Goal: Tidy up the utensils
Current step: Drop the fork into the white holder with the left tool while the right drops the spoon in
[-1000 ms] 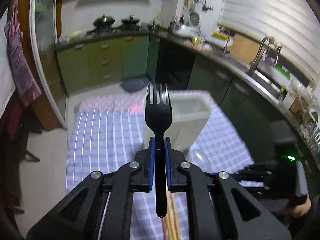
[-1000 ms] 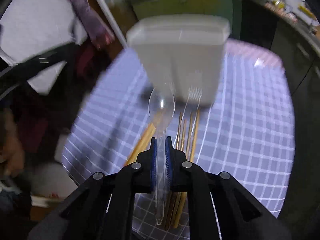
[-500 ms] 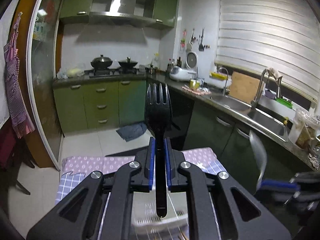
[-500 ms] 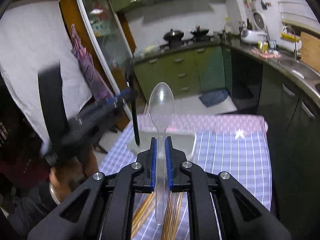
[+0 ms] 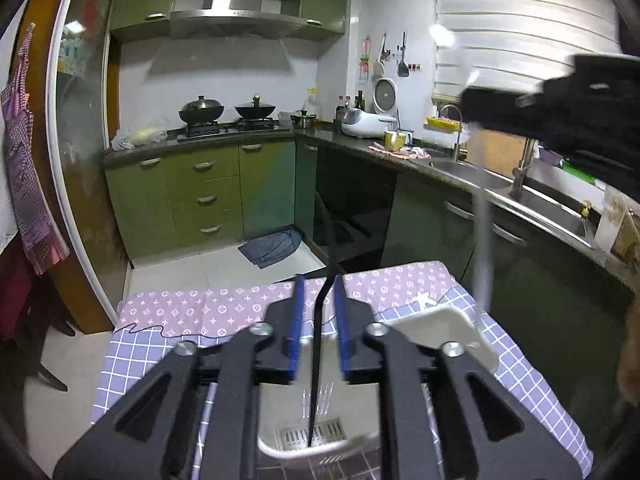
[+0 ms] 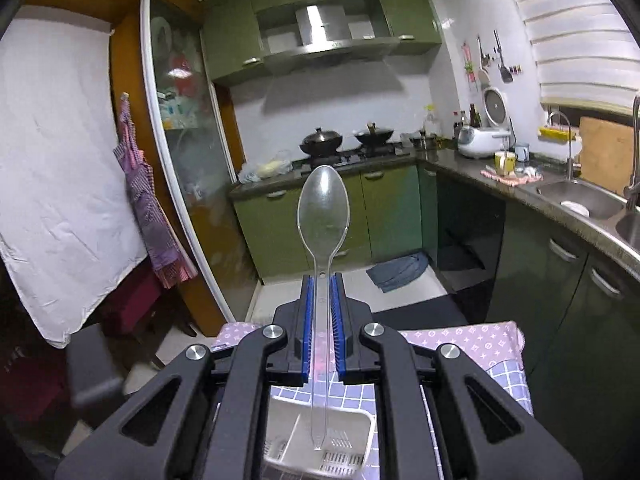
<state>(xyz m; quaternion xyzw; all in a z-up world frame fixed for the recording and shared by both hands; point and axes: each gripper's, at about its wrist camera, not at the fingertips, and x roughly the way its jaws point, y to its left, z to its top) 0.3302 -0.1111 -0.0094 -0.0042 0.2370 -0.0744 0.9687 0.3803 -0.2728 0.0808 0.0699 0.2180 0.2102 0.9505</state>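
The thin black plastic fork (image 5: 318,364) and the clear plastic spoon (image 6: 323,236) judge as light, fairly stiff and slick; grip each on the flat handle, not the head. The left gripper (image 5: 318,328) is opening, its blue pads clear of the fork, which hangs handle-down into the white slotted plastic caddy (image 5: 440,324) near the far edge of the checked tablecloth (image 5: 532,376); the right gripper (image 6: 322,328) is clamped on the spoon handle, bowl upward, above the caddy.

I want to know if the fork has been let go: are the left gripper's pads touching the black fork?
Apart. The left wrist view shows the left gripper opening, with clear gaps between its blue pads and the black fork dropping into the white holder.
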